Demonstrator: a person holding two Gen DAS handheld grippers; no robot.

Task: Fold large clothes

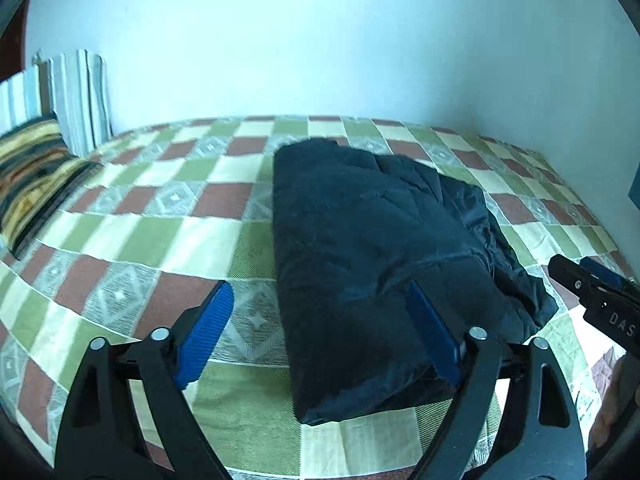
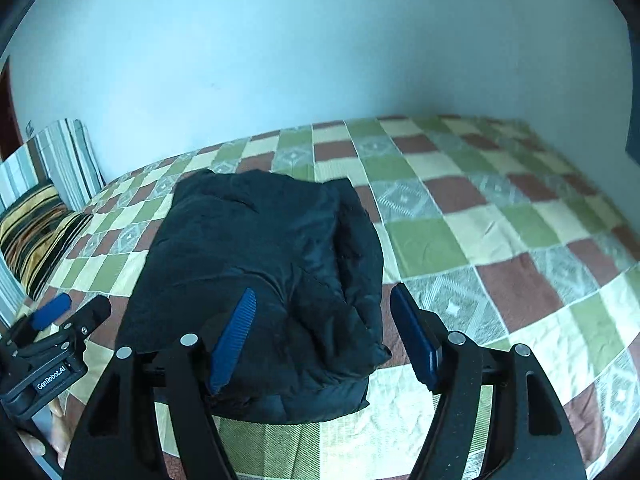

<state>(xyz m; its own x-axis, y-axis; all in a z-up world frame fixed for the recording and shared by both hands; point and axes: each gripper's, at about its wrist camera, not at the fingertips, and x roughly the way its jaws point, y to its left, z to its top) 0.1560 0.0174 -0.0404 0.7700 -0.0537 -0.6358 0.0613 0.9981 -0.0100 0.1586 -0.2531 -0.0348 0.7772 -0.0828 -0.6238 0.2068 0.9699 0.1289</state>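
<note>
A dark navy padded jacket [image 1: 372,264] lies folded into a thick rectangular bundle on the checkered bedspread [image 1: 168,208]. It also shows in the right wrist view [image 2: 264,272]. My left gripper [image 1: 320,300] is open and empty, hovering above the bundle's near left corner. It also shows at the left edge of the right wrist view [image 2: 74,306]. My right gripper [image 2: 324,304] is open and empty, hovering above the bundle's near right corner. It also shows at the right edge of the left wrist view [image 1: 580,268].
A striped pillow [image 1: 32,168] and a grey striped folded cloth [image 1: 80,96] sit at the bed's left end against the pale wall [image 1: 320,40]. Bedspread extends to the right of the jacket [image 2: 500,220]. A dark object [image 2: 634,136] is on the right wall.
</note>
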